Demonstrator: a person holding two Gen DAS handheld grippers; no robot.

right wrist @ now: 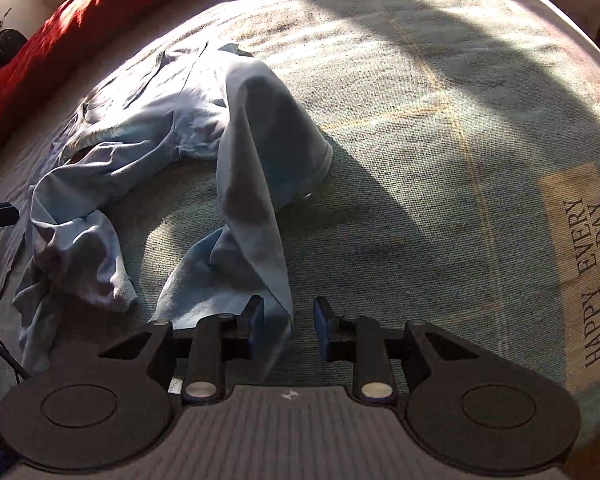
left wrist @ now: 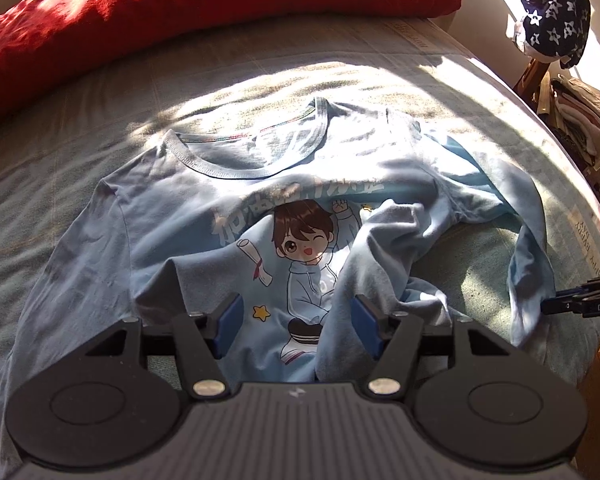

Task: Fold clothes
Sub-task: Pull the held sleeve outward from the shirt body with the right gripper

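Sunlit bed, light-blue shirt, hem behind left hand-held gripper

I see a pale blue long-sleeved cotton shirt lying face up on the bed; its ribbed round neckline is at the far end, and the chest carries white lettering above a cartoon boy with brown hair, a scroll and yellow stars; the left sleeve lies flat and straight along the body; the right side is crumpled, the hem bunched over the print, and the right sleeve rises in a loose, tented fold, its cuff resting on the bed.
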